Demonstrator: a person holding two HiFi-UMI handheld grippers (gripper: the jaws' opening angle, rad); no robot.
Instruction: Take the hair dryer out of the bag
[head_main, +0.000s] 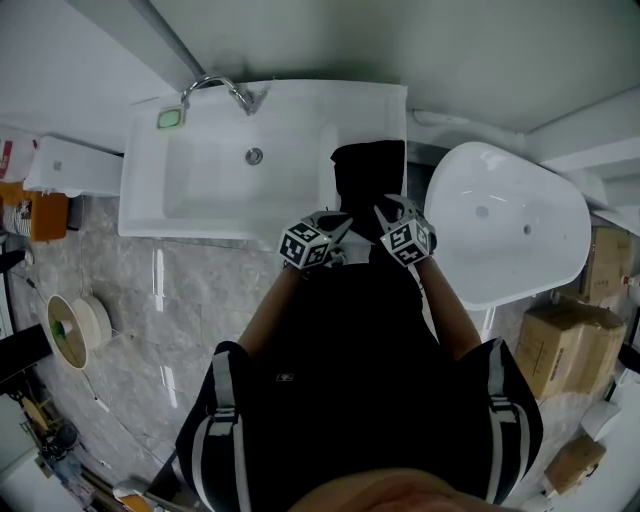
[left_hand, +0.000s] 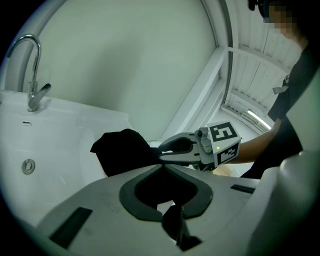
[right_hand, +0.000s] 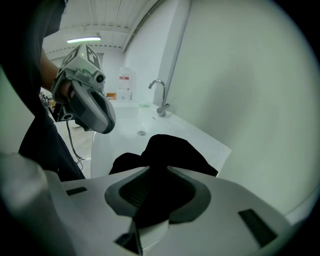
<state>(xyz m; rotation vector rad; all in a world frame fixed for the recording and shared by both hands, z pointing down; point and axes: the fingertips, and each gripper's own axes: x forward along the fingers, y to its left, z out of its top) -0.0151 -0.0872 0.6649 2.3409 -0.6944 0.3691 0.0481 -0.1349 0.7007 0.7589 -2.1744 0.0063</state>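
Two states the head view hides: left hand-held gripper (left_hand: 162, 166) pressed together, right hand-held gripper (right_hand: 154, 169) spread around bag (right_hand: 175, 150).

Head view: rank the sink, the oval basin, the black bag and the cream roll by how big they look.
Largest to smallest:
1. sink
2. oval basin
3. black bag, partly hidden
4. cream roll

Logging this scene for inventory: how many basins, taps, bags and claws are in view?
Basins: 2, rectangular basin and oval basin
Tap: 1
Black bag: 1
Claws: 2, left claw and right claw
Total: 6
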